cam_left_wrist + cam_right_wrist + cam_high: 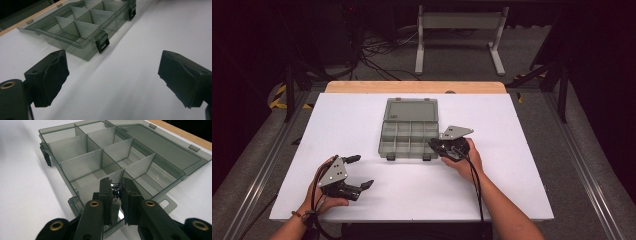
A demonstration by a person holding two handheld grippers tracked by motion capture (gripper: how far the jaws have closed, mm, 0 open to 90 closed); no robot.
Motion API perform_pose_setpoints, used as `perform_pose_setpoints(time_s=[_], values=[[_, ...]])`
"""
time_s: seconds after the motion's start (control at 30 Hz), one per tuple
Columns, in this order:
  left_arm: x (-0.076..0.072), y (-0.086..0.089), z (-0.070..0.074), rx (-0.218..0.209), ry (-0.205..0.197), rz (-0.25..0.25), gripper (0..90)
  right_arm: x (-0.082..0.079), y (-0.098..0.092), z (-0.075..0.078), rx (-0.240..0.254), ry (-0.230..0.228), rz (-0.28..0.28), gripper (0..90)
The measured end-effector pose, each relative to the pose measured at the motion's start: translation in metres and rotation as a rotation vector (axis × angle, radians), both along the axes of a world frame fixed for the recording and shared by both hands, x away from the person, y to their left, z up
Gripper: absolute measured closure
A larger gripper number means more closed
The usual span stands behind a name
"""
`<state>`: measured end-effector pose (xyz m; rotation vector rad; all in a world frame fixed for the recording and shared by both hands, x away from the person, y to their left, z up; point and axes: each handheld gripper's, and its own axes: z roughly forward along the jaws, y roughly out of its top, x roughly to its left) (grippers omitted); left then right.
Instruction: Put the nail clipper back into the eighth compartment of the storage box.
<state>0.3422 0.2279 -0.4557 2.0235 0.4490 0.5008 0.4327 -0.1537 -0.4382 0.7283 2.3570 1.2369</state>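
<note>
A grey see-through compartment box (pixel 408 137) lies open near the middle of the white tabletop (pixel 362 200), its lid (pixel 410 109) folded flat toward the far wooden edge (pixel 414 87). Thin dividers split the tray into rows of small cells, and 2 dark latches (pixel 102 45) hang on its near wall.

The right claw (pixel 447 146) sits at the box's near right corner, its jaws drawn close together and pinching a small shiny metal piece (pixel 115 188) just over the corner cell; the piece is too small to tell what it is. The cell's wall and the divider stand close around the tips.

The left claw (pixel 357 172) rests on the tabletop well left of and nearer than the box, jaws spread wide with nothing between them, bare white surface between it and the box
</note>
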Motion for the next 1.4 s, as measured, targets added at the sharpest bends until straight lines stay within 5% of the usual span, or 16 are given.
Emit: perform_pose_setpoints(time_s=[0.7, 1.0, 1.4], values=[[0.0, -0.002, -0.001, 0.019, 0.004, 0.007, 11.8, -0.001, -0.003, 0.003, 0.013, -0.025, -0.012, 78.0], [0.0, -0.002, -0.002, 0.032, -0.001, 0.008, 19.1, -0.006, -0.007, 0.009, 0.017, -0.074, 0.003, 76.4], [0.001, -0.001, -0.001, 0.033, 0.012, 0.026, 21.6, -0.012, -0.012, 0.017, 0.026, -0.112, 0.017, 59.3]])
